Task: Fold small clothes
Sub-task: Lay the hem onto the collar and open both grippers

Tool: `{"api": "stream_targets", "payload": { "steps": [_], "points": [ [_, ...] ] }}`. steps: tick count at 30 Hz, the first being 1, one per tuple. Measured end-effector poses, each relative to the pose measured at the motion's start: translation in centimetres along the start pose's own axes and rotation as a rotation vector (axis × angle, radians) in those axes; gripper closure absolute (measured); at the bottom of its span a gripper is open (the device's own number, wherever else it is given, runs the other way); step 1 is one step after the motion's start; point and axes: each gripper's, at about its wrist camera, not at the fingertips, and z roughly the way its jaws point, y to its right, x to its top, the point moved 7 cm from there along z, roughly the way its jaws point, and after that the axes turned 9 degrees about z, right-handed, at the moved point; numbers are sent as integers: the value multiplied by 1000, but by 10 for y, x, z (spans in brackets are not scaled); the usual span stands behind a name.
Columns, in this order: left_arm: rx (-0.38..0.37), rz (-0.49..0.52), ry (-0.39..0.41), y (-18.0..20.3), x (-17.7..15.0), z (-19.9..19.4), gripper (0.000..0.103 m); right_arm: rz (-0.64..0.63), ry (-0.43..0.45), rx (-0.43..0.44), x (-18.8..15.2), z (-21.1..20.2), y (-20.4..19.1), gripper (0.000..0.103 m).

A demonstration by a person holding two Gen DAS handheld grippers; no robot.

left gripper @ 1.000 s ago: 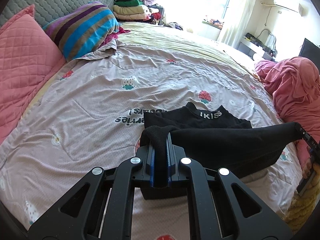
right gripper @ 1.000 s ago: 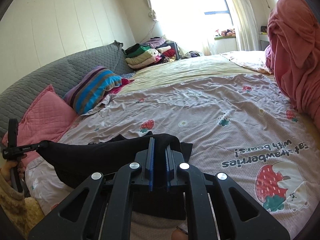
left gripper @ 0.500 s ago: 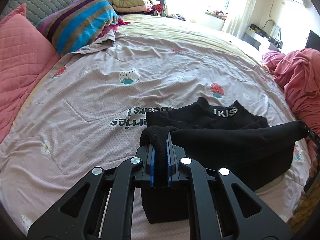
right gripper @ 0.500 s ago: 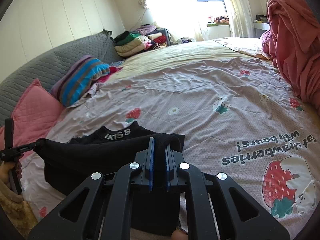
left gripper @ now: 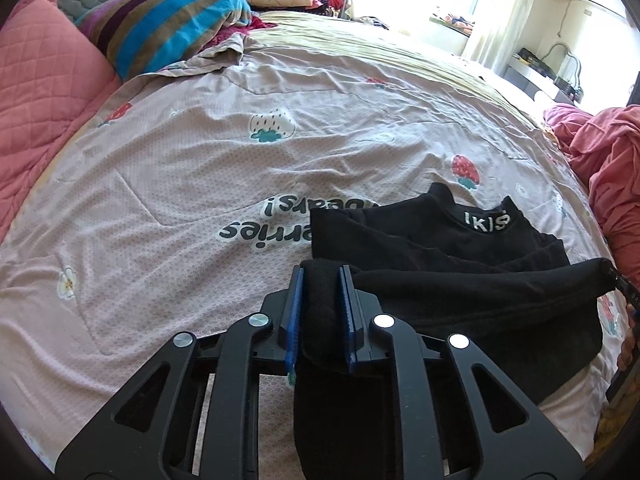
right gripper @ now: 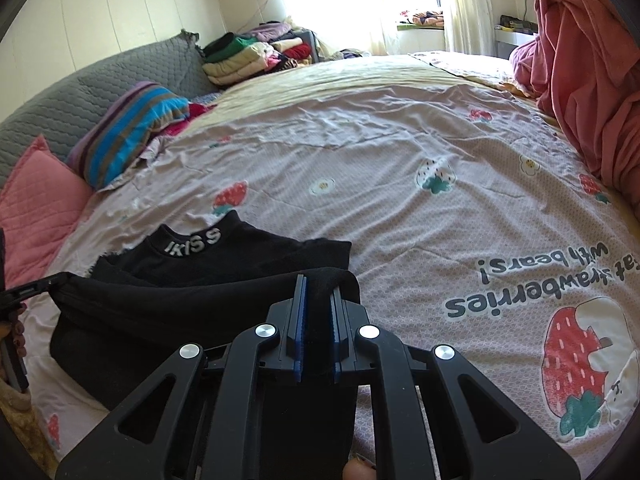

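A small black garment (left gripper: 472, 280) with white collar lettering lies on the strawberry-print bedsheet (left gripper: 200, 168). Its collar part rests flat on the sheet; its near edge is lifted and stretched between my two grippers. My left gripper (left gripper: 322, 276) is shut on the left corner of that edge, with fabric bunched between the blue pads. My right gripper (right gripper: 318, 284) is shut on the other corner of the black garment (right gripper: 200, 300). The right gripper's tip shows at the far right in the left wrist view (left gripper: 616, 280).
A pink quilted cushion (left gripper: 44, 92) and a striped pillow (left gripper: 168, 24) lie at the left. A pink blanket heap (left gripper: 600, 168) lies at the right. Folded clothes (right gripper: 248, 56) are stacked at the far end by the window.
Both grippers have carried the lifted edge forward and lower towards the collar, so more of the collar part and its lettering shows. The pads now stand a little further apart around thicker fabric.
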Motion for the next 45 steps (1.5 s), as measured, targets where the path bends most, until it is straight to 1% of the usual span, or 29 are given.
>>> {"api": "stream_targets", "payload": {
  "steps": [4,5,6,8,11,13,14,15,18,20,22,25,30,35,39,41,42,44,45],
  "points": [
    [4,5,29,3,-1,-8,92,-5,21,-52,-1,1,4,78],
    [11,12,41,4,0,-11,92,3,30,-56,-2,-1,5,69],
    [21,19,55,5,1,-15,91,11,42,-60,-1,-4,6,63],
    [23,28,93,8,4,-27,90,15,63,-67,-1,-11,8,63],
    [-7,37,134,18,5,-45,90,-7,85,-63,-4,-25,1,63],
    [-37,55,144,28,1,-53,90,-39,81,-51,-11,-31,-7,65],
    [-54,69,144,35,-3,-54,90,-69,67,-46,-18,-34,-13,71],
    [-69,83,138,41,-6,-54,90,-99,49,-40,-24,-34,-20,76],
    [-101,129,84,59,-27,-39,90,-175,-2,-34,-45,-30,-37,77],
    [-87,163,53,67,-39,-27,90,-205,-33,-29,-57,-23,-46,77],
    [-47,190,23,70,-50,-12,90,-224,-61,-40,-66,-13,-50,77],
    [-28,200,16,68,-56,0,90,-229,-102,-78,-73,8,-50,77],
    [-13,215,15,64,-47,8,90,-211,-122,-93,-65,38,-50,77],
    [-15,193,3,59,-32,23,90,-204,-120,-113,-48,57,-53,77],
    [-15,161,10,52,-10,32,90,-165,-121,-128,-30,72,-53,77],
    [-22,114,22,44,0,35,90,-144,-116,-131,-22,76,-53,77],
    [-28,92,29,40,4,35,88,-136,-114,-134,-18,78,-52,77],
    [-35,54,51,30,11,33,81,-127,-94,-150,-8,78,-48,77],
    [-39,45,61,26,14,31,72,-120,-83,-160,-3,77,-45,77]
  ]
}}
